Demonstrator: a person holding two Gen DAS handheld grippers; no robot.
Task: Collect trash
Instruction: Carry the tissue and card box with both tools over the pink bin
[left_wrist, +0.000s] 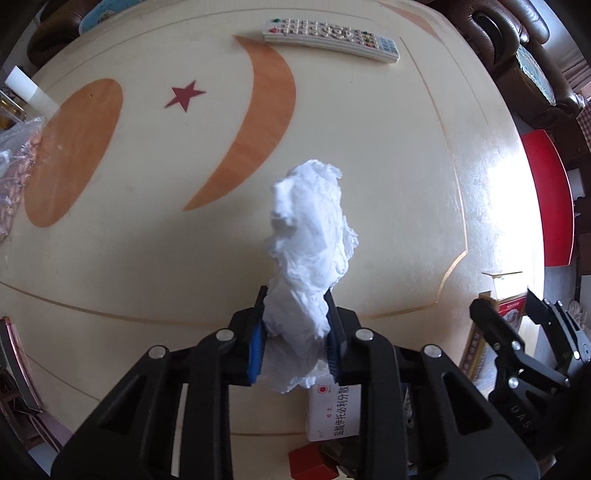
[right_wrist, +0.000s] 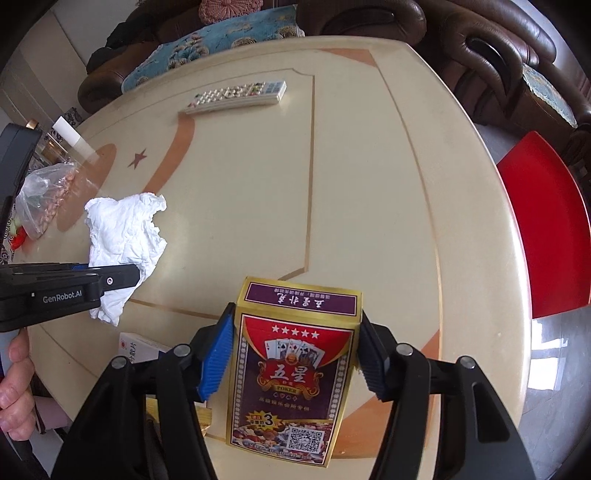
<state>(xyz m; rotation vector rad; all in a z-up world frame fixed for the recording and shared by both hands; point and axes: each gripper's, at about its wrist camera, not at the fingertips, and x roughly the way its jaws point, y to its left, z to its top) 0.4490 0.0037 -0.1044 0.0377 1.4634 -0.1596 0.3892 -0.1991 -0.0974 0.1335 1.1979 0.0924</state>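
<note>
Tissue (left_wrist: 308, 243) between left tongs (left_wrist: 295, 334), card box (right_wrist: 291, 373) between right tongs (right_wrist: 295, 354)

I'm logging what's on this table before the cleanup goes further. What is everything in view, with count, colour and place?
crumpled tissue: one, white, held above the table in the left gripper
playing-card box: one, red, purple and gold, between the right gripper's fingers
remote control: one, white-grey, far side of the table
medicine box: one, white with red print, near table edge, under the left gripper
plastic bag of nuts: one, clear, left edge of the table
table: one, cream with orange moon and red star inlay
sofa: brown, behind the table
red stool: one, right of the table
left gripper: black, blue pads, shut on tissue
right gripper: black, blue pads, shut on card box
</note>
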